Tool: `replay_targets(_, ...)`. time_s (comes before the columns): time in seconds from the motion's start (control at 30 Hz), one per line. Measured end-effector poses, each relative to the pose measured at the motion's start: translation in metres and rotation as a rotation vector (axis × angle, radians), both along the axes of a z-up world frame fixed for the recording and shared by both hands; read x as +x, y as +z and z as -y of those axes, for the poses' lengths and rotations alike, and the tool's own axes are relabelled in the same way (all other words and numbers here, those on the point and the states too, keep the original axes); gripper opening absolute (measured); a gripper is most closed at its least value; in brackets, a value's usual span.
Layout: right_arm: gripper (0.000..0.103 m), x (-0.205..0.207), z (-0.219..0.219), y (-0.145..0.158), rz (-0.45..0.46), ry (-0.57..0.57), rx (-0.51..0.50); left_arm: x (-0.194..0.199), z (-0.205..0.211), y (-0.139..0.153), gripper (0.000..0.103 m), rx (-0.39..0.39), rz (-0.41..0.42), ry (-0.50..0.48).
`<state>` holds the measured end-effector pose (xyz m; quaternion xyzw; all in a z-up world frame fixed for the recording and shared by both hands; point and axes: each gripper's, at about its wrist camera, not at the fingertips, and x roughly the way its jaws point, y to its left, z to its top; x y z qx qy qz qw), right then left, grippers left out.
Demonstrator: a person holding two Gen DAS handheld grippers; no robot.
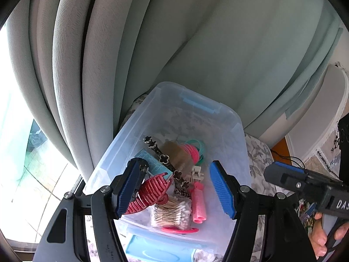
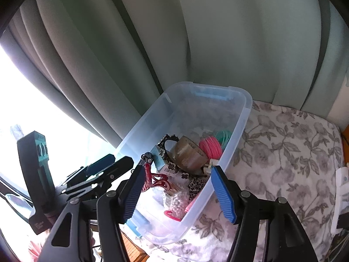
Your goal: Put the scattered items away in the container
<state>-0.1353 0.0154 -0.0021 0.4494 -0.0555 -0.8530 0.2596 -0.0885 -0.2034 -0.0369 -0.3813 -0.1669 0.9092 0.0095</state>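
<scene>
The right gripper [image 1: 274, 170] body shows the white letters "DAS".

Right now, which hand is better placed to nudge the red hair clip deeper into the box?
Probably left. The left gripper hangs open over the box, the red hair clip beside one finger; the right gripper straddles the box wall.

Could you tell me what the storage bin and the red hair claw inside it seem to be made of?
Storage bin: likely plastic, translucent and frosted; the floral cloth shows faintly through its walls. Red hair claw: probably hard plastic, glossy, with moulded curved teeth.
</scene>
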Motion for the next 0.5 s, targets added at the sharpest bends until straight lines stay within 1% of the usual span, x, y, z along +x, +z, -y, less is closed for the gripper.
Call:
replay_targets(0.3, 0.070, 0.009, -0.006, -0.003, 0.006, 0.000, 0.021, 0.000, -0.010, -0.002, 0.068, 0.003, 0.015, -0.015)
replay_targets(0.5, 0.071, 0.016, -0.012, -0.006, 0.003, -0.013, 0.065, 0.001, -0.019, -0.005, 0.068, 0.012, 0.036, -0.037)
